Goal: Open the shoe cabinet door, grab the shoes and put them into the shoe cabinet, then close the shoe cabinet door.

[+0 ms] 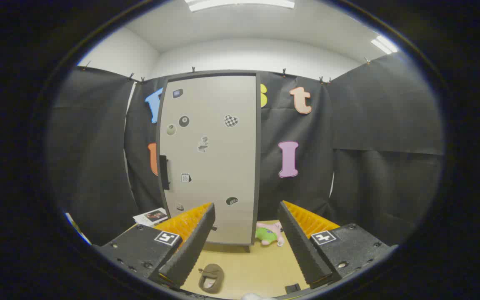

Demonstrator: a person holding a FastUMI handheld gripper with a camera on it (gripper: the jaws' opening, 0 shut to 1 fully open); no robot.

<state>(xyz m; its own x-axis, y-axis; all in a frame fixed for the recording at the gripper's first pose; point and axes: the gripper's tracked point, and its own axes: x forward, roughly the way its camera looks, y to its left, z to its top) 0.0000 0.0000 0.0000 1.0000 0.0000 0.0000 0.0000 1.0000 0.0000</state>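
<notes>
The tall pale-grey shoe cabinet (208,158), framed in dark trim and dotted with small stickers, stands upright on the light wooden floor (261,266) against the black cloth wall, and its door is closed flat, so the opening step is judged not yet begun. A dark rectangular handle (163,171) sits on the door's left edge at about mid-height, which suggests the door hinges on the right and must be pulled from that left side. The gripper (246,246) hangs back from the cabinet with its 2 fingers spread wide and nothing between them; the wide gap suits an approach to the handle, since the jaws have to straddle it before closing. 1 brown soft slipper-like shoe (211,278) lies on the floor between the fingers and nearer than the cabinet, left clear of the door's swing. A pink and green plush toy (270,234) rests beside the cabinet's right foot, and a printed leaflet (151,216) lies to the left of its base. The next move probably calls for shifting left and forward toward the handle.
</notes>
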